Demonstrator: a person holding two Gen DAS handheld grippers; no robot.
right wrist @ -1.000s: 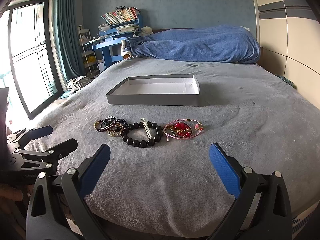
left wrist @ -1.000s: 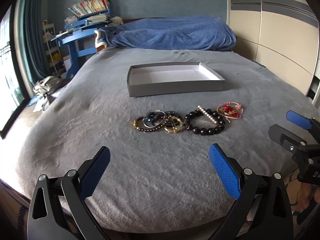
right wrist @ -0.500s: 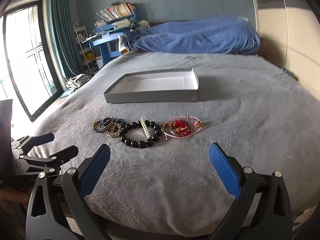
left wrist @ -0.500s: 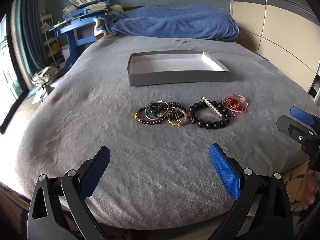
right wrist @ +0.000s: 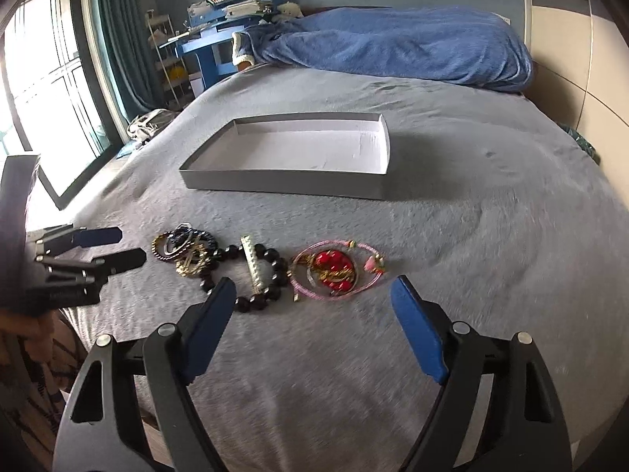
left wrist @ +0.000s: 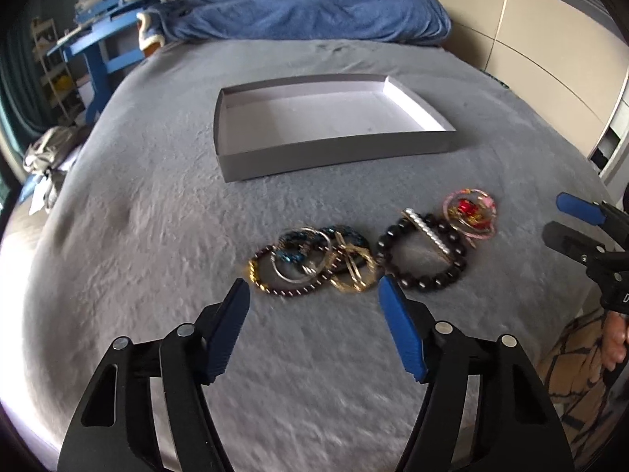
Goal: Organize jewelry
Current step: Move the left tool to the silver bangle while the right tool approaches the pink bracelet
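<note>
Where plush bedspread (left wrist: 157, 236) dimples (grey), beaded bracelets (left wrist: 422, 253) coil.

Grey tray (left wrist: 314, 157) showing white inside, sitting on grey bedspread (left wrist: 157, 216). Ahead of blue-padded black left gripper (left wrist: 314, 295): black bead bracelet (left wrist: 424, 279), gold bangle (left wrist: 354, 271). Ahead of right gripper (right wrist: 314, 291): pink-corded red-bead bracelet (right wrist: 334, 269). Blue blanket (right wrist: 393, 47) lying beyond.

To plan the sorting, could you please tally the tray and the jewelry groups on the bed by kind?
Grey tray: 1
Black bead bracelet: 1
Pearl strand: 1
Red-and-pink bracelet bundle: 1
Tangled bangle pile: 1, pieces inside cannot be counted
Total: 5
</note>
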